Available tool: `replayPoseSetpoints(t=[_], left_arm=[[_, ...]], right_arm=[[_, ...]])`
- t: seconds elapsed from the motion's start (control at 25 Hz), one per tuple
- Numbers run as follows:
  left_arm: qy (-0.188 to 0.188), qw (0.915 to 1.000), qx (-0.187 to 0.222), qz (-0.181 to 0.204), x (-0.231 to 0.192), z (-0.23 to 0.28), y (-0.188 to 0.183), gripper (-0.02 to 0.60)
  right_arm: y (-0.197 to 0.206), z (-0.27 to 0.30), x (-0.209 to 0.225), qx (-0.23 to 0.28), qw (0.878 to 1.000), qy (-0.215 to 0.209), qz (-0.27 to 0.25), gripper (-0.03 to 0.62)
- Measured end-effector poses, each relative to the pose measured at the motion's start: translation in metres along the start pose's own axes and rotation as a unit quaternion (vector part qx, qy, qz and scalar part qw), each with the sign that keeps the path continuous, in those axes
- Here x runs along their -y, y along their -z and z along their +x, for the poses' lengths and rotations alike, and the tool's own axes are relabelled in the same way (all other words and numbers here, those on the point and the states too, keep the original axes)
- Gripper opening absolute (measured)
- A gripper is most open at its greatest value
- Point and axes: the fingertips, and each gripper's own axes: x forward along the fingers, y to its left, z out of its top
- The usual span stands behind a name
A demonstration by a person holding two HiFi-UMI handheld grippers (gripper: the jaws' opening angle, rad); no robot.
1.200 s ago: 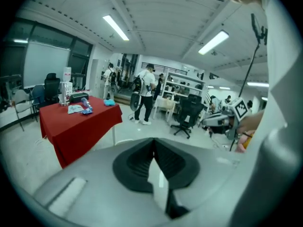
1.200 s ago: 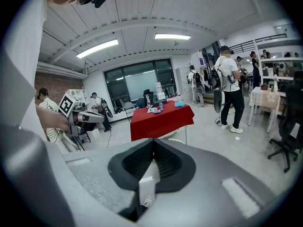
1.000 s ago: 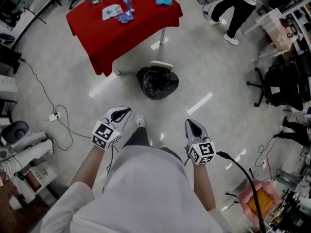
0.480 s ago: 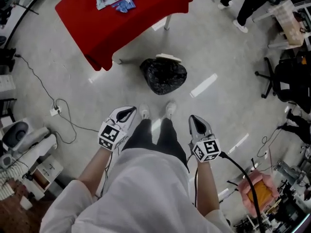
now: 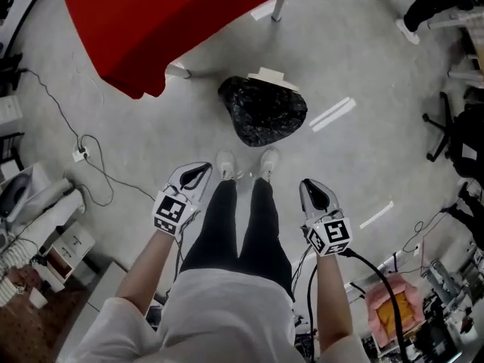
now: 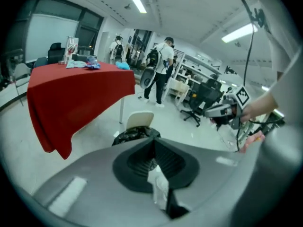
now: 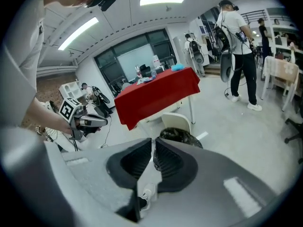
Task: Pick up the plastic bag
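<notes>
approach step: the black plastic bag (image 5: 265,112) lies on the floor (image 5: 363,59) ahead of both tools, apart from each, near the red counter (image 5: 181,21). the left tool (image 5: 198,171) is clenched on nothing. the right tool (image 5: 311,186) has just been parting its jaws, nothing between them. next, i'd judge, reach down to the bag and spread wider.

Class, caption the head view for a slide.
Standing over the black plastic bag beside the red table: left gripper shut, right gripper just opening its jaws, both empty.
</notes>
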Motion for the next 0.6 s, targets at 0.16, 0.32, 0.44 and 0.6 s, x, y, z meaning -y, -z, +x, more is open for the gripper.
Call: replayPoseSetpoints(t=[0.16, 0.32, 0.44, 0.6], left_arm=[[-0.007, 0.9989, -0.034, 0.032, -0.037, 0.059, 0.043, 0.003], [-0.011, 0.998, -0.06, 0.017, -0.081, 0.12, 0.086, 0.01], [-0.012, 0.9981, -0.059, 0.008, -0.112, 0.162, 0.105, 0.032], [-0.026, 0.9977, -0.062, -0.001, -0.153, 0.21, 0.126, 0.052]], right_arm=[[0.049, 0.048, 0.043, -0.039, 0.999, -0.003, 0.0, 0.037], [0.093, 0.094, 0.082, -0.063, 0.998, -0.004, 0.012, 0.049], [0.118, 0.129, 0.109, -0.072, 0.997, -0.001, 0.014, 0.054], [0.135, 0.174, 0.151, -0.07, 0.997, 0.02, 0.009, 0.058]])
